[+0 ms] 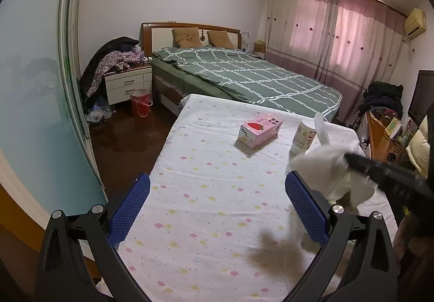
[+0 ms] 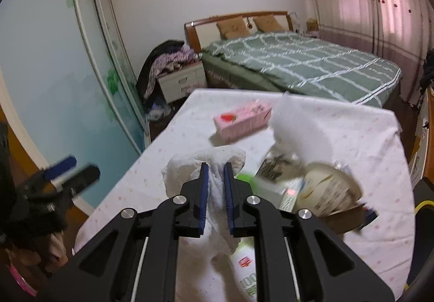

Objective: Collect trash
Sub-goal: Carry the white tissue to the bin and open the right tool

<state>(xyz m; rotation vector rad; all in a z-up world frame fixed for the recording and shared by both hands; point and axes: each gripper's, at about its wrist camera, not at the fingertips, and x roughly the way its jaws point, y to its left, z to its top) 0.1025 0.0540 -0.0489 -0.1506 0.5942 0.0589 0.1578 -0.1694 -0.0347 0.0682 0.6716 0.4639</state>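
Crumpled paper towel (image 2: 214, 180) pinched between right gripper (image 2: 216, 166) pads; left gripper (image 1: 217, 209) wide, empty. Keep the squeeze, lift clear of the 2 containers ahead.

On the table (image 1: 206, 193) the carton (image 1: 259, 129) lies left of the bottle (image 1: 302, 138), bed (image 1: 244, 77) behind

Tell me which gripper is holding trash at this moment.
The right gripper: its pads pinch the crumpled white tissue. The left gripper stands open and empty.

Two wrist cameras, both aimed down the tabletop (image 1: 206, 193)

Left sits back; right is closer in; both share the pink carton (image 1: 259, 130) and bed (image 1: 244, 71).
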